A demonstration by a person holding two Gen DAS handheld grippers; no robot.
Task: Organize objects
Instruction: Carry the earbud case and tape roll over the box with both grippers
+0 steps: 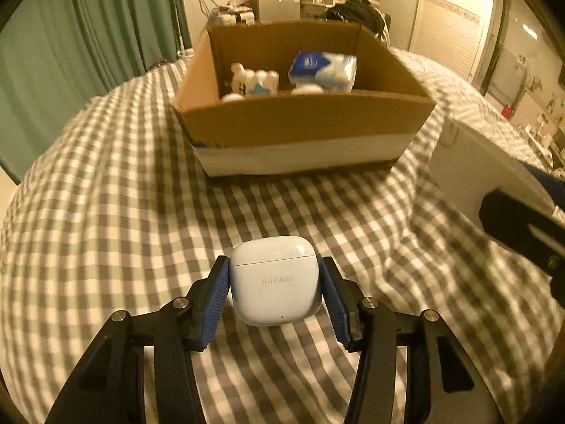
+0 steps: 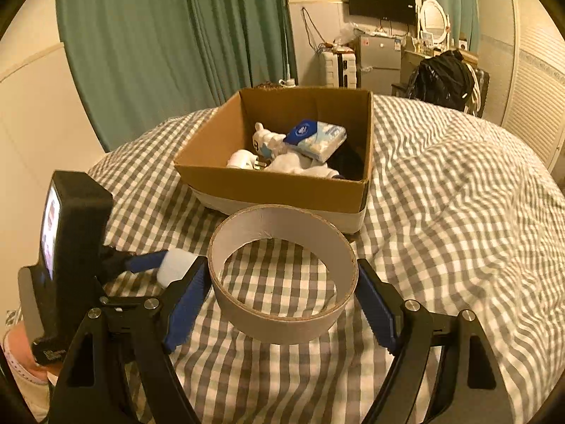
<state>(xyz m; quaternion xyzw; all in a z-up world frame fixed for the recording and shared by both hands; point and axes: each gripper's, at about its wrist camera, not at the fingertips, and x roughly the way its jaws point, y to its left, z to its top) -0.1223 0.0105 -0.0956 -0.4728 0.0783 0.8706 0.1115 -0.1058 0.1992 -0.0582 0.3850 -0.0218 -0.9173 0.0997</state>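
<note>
My left gripper (image 1: 275, 279) is shut on a white Huawei earbud case (image 1: 275, 279), held just above the checked bedspread. My right gripper (image 2: 282, 279) is shut on a wide roll of tape (image 2: 282, 279), its blue pads (image 2: 187, 304) pressing both sides. An open cardboard box (image 1: 303, 123) stands ahead on the bed; it also shows in the right wrist view (image 2: 282, 187). Inside it lie a blue-and-white tissue pack (image 2: 316, 137), a white toy figure (image 2: 265, 139) and other white items. The left gripper and its earbud case (image 2: 174, 265) show at the left of the right wrist view.
The grey-and-white checked bedspread (image 2: 441, 212) covers the bed all around the box. Green curtains (image 2: 169, 42) hang behind. A fridge, a suitcase and a chair with a black bag (image 2: 443, 77) stand at the far wall. The right gripper's body (image 1: 522, 229) shows at the right edge.
</note>
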